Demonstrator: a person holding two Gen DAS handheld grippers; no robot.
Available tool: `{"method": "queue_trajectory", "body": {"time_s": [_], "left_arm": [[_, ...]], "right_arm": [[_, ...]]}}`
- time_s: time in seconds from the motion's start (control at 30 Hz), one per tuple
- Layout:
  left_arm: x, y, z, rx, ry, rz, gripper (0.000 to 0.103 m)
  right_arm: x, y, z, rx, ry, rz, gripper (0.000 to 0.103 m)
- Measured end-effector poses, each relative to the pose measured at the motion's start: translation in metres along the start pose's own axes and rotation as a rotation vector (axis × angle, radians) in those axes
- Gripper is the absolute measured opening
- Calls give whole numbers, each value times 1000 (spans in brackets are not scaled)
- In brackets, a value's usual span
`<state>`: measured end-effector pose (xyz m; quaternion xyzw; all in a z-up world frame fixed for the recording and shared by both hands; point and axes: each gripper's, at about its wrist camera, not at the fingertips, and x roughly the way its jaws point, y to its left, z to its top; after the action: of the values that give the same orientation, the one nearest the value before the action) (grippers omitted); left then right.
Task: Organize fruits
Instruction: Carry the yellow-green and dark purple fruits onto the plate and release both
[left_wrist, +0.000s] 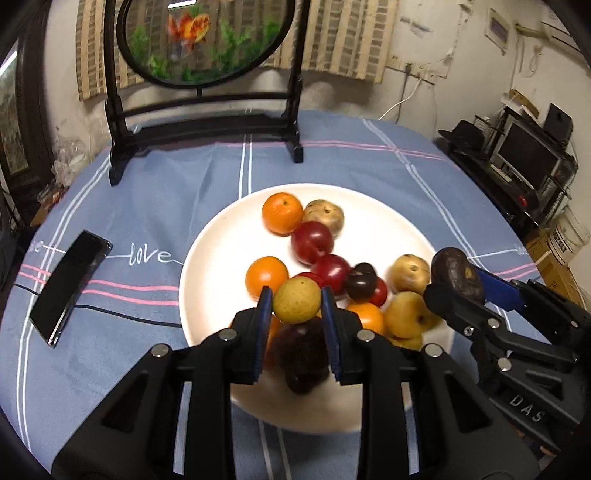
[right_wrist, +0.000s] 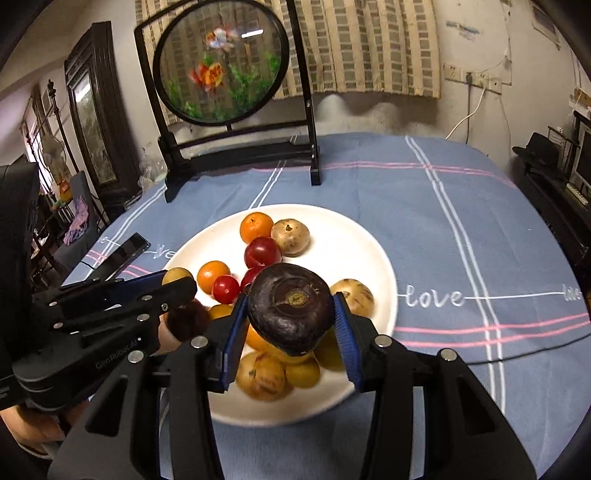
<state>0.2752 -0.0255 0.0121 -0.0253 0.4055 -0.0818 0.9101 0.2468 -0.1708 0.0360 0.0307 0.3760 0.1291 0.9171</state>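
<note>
A white plate holds several fruits: oranges, red plums, yellow-brown pears and dark purple fruits. My left gripper is shut on a small yellow fruit and holds it above the plate's near side. It also shows in the right wrist view, at the left. My right gripper is shut on a dark purple fruit above the plate. That fruit also shows at the right of the left wrist view.
A black phone with a cable lies on the blue tablecloth left of the plate. A round painted screen on a black stand stands at the table's back. Shelves with electronics are off the table's right.
</note>
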Motion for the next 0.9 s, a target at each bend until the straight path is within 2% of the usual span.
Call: {"method": "queue_trajectory", "body": {"time_s": [0.17,0.23,0.27,0.3,0.33,0.37,0.43,0.57,0.9], "left_arm": [[23,11,10,-56,30,12,27],[31,11,12,-61,44,23,30],[34,11,13,-59,49,27,49],[35,10,13,-59,47,32,55],[35,12,13,-68,32,50,66],[34,12,13,-72,24,54,70],[30,13,14,-76,20,48,70],[20,12,10,-66,-2,73,81],[-7,3,-21,-29,-2,79,89]], "right_arm": [[30,-4,6,12,52,-18,48],[36,-5,8,10,55,-56,57],[36,-8,8,21,42,-69,62],[35,-10,8,27,31,-64,63],[33,-12,8,26,31,-69,63],[31,-14,7,28,28,-64,63],[27,-17,6,27,27,-59,63],[14,-21,2,25,15,-71,64],[-18,-29,-28,11,27,-97,66]]}}
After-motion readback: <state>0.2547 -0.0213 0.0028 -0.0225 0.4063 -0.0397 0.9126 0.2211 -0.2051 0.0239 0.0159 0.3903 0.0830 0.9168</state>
